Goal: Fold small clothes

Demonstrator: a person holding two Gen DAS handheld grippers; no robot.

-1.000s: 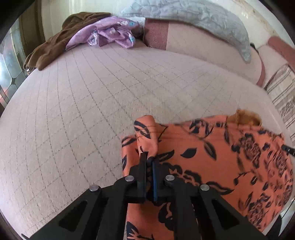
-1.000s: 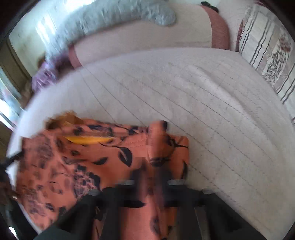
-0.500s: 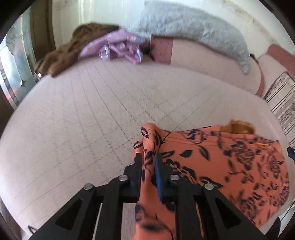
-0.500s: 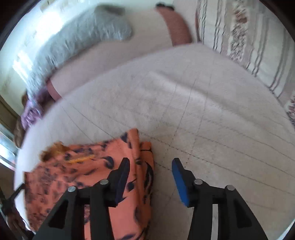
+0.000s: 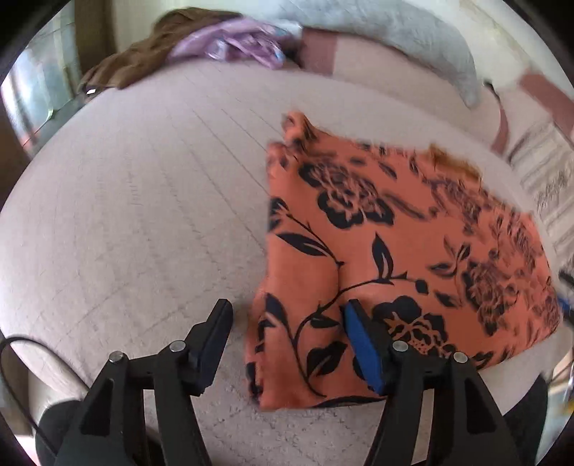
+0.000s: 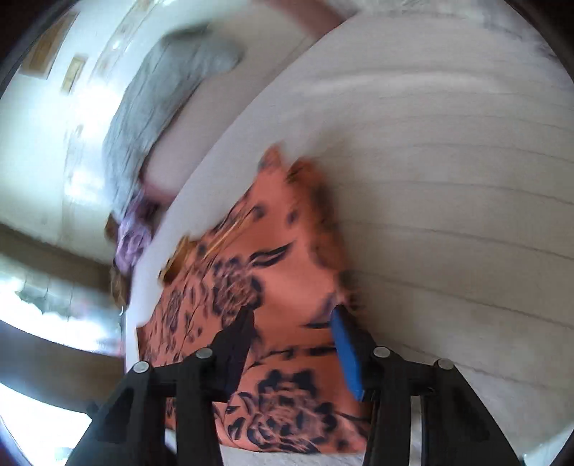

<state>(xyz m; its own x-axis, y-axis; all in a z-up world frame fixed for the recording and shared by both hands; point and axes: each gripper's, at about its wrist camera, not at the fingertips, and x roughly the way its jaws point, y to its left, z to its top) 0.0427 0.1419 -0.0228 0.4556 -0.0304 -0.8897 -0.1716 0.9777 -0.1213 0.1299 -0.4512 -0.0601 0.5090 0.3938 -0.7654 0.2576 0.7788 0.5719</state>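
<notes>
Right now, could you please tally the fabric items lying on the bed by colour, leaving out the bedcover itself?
Orange with black flowers: 1, the orange floral garment, spread flat
Purple: 1, the purple garment, bunched at the far edge
Brown: 1, the brown cloth, beside the purple one
Grey: 1, the grey quilted blanket, along the back
Total: 4

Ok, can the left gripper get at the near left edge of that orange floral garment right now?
Probably yes. The left gripper is open, the orange floral garment lies flat on the bed, its near edge sits between the fingers, and nothing blocks it.
</notes>
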